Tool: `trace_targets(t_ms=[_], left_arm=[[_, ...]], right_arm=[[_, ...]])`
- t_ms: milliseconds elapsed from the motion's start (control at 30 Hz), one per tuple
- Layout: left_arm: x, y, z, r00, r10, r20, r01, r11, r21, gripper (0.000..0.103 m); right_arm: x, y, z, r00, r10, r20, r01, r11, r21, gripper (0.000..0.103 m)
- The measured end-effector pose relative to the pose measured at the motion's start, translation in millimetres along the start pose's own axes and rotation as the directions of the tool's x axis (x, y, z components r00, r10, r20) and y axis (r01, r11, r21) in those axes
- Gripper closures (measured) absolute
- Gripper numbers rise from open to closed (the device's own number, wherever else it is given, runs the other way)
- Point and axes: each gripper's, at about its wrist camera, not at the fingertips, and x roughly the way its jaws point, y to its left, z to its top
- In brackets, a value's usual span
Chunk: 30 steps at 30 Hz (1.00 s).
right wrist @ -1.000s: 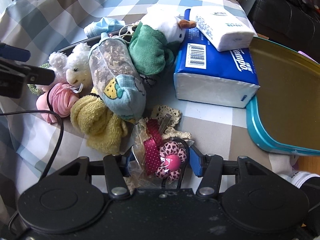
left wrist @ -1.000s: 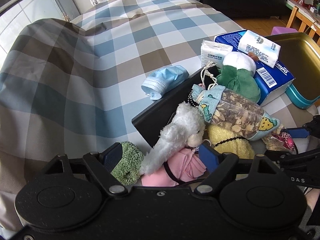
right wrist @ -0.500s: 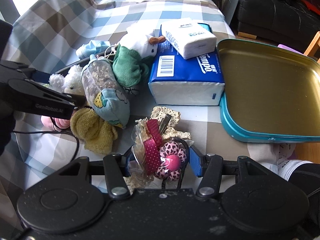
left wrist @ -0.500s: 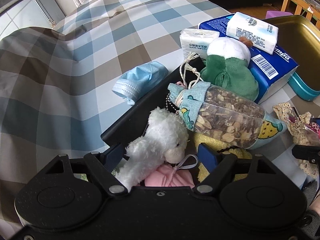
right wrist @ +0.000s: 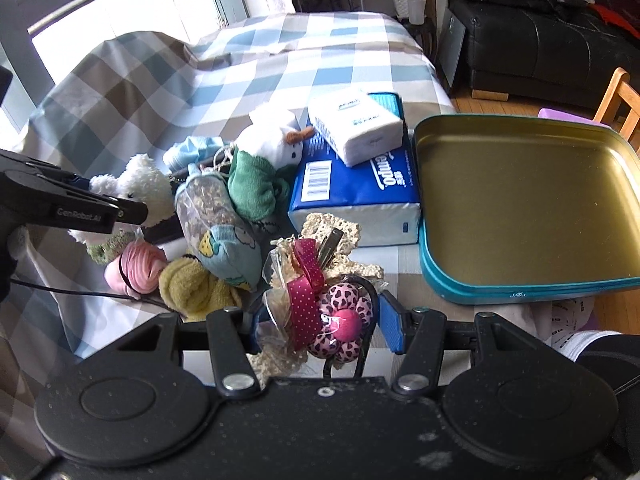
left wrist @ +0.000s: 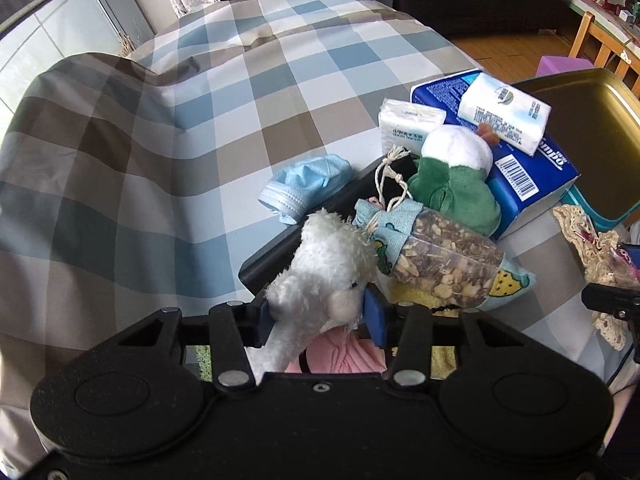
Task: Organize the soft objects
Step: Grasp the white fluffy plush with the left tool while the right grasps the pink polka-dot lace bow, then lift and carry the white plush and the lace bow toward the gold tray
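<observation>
My left gripper point(left wrist: 318, 316) is shut on a white plush lamb point(left wrist: 324, 268) and holds it above the pile; the lamb also shows in the right wrist view point(right wrist: 136, 188). My right gripper point(right wrist: 320, 324) is shut on a bundle of pink hair accessories with cream lace point(right wrist: 320, 304), lifted off the cloth. Below lie a pink cloth roll point(right wrist: 136, 266), a yellow cloth roll point(right wrist: 192, 290), a green one point(right wrist: 108, 246), a sachet of dried herbs point(left wrist: 444, 256), a green and white plush point(left wrist: 456, 172) and a blue face mask point(left wrist: 308, 184).
A black tray point(left wrist: 304, 236) lies under the pile. A blue tissue pack point(right wrist: 356, 192) carries a white tissue pack point(right wrist: 354, 126); another white pack point(left wrist: 408, 126) lies beside. An open gold tin with a teal rim point(right wrist: 520, 204) sits right. Checked cloth point(left wrist: 200, 128) covers the table.
My left gripper has closed on the white lamb and lifted it off the pile. My right gripper has risen and drawn back with the hair accessories.
</observation>
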Motion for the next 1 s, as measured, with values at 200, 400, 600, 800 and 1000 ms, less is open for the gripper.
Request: trace_targets(t_ms=[200, 400, 600, 800, 1000], left_arm=[[-38, -7, 16, 0.999, 0.009, 0.050, -0.009, 1.000, -0.001, 0.058], [-68, -28, 35, 0.993, -0.020, 0.119, 0.020, 1.000, -0.001, 0.058], [-85, -45, 40, 0.987, -0.031, 0.158, 0.030, 0.999, 0.013, 0.058], [-78, -36, 33, 0.995, -0.006, 0.105, 0.010, 0.999, -0.044, 0.057], [-69, -12, 28, 0.998, 0.010, 0.060, 0.000, 0.988, -0.155, 0.054]], right_arm=[[-20, -11, 4, 0.996, 0.013, 0.085, -0.014, 1.000, 0.020, 0.049], [-40, -29, 10, 0.986, 0.001, 0.165, -0.010, 0.998, 0.056, 0.049], [-49, -44, 11, 0.979, -0.007, 0.205, -0.012, 0.996, 0.092, 0.049], [-47, -44, 10, 0.979, -0.001, 0.204, -0.018, 0.996, 0.089, 0.049], [-48, -40, 8, 0.979, 0.002, 0.206, -0.018, 0.997, 0.075, 0.048]])
